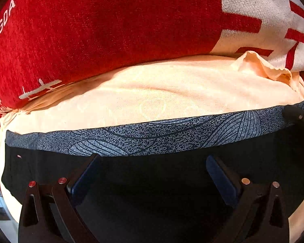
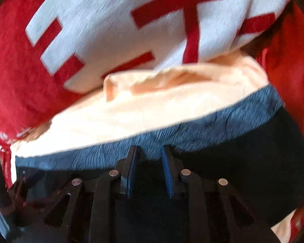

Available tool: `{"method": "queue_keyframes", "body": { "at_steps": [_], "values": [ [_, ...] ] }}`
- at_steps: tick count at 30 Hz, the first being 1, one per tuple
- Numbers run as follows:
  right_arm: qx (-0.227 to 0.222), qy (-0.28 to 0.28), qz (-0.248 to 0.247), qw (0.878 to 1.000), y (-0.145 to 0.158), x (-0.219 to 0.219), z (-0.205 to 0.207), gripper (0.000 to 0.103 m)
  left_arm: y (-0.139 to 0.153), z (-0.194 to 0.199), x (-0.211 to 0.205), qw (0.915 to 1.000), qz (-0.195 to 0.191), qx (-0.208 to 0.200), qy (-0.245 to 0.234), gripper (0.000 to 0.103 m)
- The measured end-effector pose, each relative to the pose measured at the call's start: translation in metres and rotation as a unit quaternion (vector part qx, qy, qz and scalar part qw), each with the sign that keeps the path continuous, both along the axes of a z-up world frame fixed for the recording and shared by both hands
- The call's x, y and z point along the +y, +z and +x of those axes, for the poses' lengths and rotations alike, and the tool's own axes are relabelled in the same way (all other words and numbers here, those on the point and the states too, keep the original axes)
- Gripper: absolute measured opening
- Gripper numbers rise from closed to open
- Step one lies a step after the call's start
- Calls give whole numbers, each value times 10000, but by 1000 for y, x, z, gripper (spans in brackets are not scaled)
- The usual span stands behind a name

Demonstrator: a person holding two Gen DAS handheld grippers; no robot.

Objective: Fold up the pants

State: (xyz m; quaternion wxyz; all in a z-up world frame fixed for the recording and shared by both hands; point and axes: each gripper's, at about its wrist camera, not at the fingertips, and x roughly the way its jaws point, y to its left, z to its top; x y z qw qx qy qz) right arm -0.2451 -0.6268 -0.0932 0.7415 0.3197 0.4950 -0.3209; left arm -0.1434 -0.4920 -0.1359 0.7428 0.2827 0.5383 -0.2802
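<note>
The black pants (image 1: 152, 182) with a speckled blue-grey waistband (image 1: 148, 137) lie on a peach cloth (image 1: 152, 93). My left gripper (image 1: 152, 160) is open, its jaws wide apart just above the black fabric below the waistband, holding nothing. In the right wrist view the pants (image 2: 243, 162) and waistband (image 2: 212, 127) show blurred. My right gripper (image 2: 149, 151) has its jaws narrowly apart at the waistband edge; whether fabric is pinched between them is unclear.
A red and white blanket (image 1: 111, 24) with white lettering lies beyond the peach cloth and also fills the top of the right wrist view (image 2: 111, 20). A bunched fold of the peach cloth (image 1: 267, 66) rises at the far right.
</note>
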Motion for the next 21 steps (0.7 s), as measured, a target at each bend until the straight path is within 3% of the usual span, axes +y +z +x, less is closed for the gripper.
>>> {"method": "queue_keyframes", "body": {
  "at_steps": [2, 7, 12, 19, 21],
  "values": [
    [173, -187, -117, 9996, 2, -8, -3, 27, 1, -1, -1, 10000, 9, 51, 19, 103],
    [-51, -355, 219, 9991, 16, -4, -24, 28, 2, 4, -4, 9999, 98, 96, -40, 103],
    [-374, -549, 679, 9955, 29, 20, -51, 46, 16, -7, -1, 9994, 242, 23, -246, 103],
    [-370, -906, 937, 9908, 41, 57, -105, 47, 25, -8, 19, 9993, 282, 88, -248, 103],
    [-352, -1065, 1034, 9883, 39, 62, -116, 52, 27, -11, 20, 9991, 304, 89, -289, 103]
  ]
}}
